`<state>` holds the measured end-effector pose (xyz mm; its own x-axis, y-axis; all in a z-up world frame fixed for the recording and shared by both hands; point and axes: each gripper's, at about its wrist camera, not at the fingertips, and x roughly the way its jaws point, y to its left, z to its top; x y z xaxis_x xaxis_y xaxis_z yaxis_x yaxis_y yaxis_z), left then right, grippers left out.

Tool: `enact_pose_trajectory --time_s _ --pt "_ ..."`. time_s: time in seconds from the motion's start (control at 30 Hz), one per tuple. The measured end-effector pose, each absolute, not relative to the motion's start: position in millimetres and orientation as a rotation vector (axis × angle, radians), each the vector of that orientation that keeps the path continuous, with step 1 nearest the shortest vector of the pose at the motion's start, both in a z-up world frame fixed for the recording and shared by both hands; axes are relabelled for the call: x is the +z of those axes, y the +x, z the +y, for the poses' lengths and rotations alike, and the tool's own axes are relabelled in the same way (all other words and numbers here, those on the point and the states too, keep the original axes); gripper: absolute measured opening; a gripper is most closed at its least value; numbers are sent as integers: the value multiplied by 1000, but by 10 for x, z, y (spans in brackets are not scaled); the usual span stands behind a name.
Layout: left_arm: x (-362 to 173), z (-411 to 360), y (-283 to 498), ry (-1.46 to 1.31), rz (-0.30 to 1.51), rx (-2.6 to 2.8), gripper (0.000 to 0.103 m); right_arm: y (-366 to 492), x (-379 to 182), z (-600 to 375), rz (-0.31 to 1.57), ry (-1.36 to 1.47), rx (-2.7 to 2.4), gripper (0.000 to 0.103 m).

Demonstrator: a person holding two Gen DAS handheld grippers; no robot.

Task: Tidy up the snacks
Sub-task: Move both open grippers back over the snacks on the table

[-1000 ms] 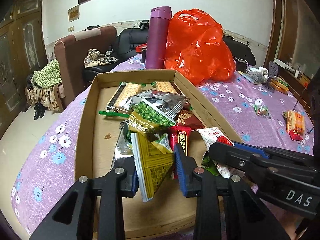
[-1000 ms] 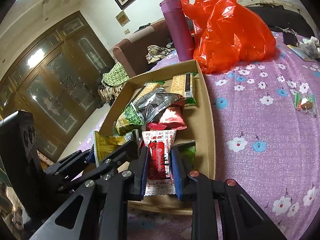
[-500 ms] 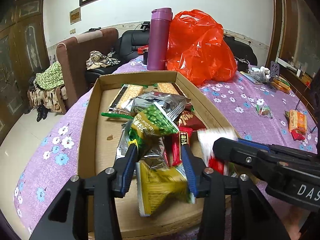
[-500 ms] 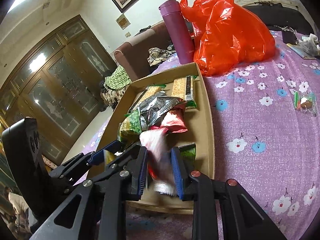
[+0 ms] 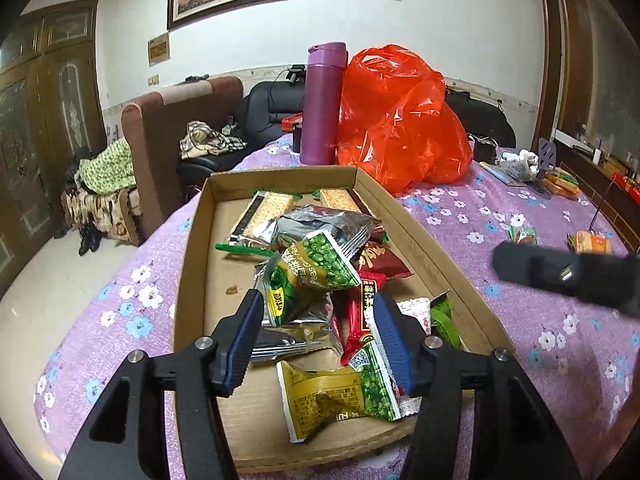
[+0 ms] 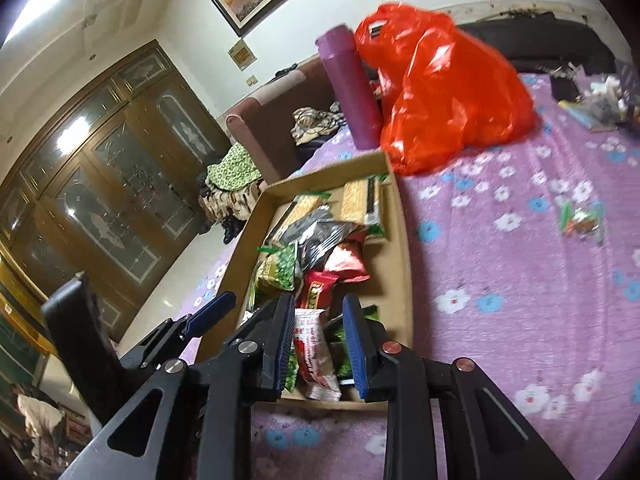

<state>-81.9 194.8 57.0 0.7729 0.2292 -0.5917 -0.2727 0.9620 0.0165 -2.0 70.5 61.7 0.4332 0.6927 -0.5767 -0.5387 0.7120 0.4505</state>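
Hovering wide open over the cardboard tray's [image 5: 188, 280] near edge, the left gripper [image 5: 316, 344] is framing a yellow-green pea packet [image 5: 340, 394] lying loose; the right gripper [image 6: 318, 344], open too, is straddling a red-white packet [image 6: 314, 350], likely just dropped in for sorting.

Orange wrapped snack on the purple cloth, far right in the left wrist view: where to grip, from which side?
Take the orange wrapped snack across its short width at mid-body, coming from above. It lies flat and alone on the tablecloth, apart from the cardboard tray, so a top-down pinch looks clear. Both grippers appear open and free to do it.
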Motion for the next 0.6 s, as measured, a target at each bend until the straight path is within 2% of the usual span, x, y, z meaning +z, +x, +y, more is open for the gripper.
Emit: enact_pose_trajectory --time_s 0.23,0.5,0.6 --pt "729 1788 -869 -24 611 264 56 93 587 96 845 234 689 31" --pt "892 1442 -772 -23 633 156 58 406 407 -1097 879 316 447 30" --pt "934 1182 -615 -32 666 67 61 547 374 -1478 879 345 338 30"
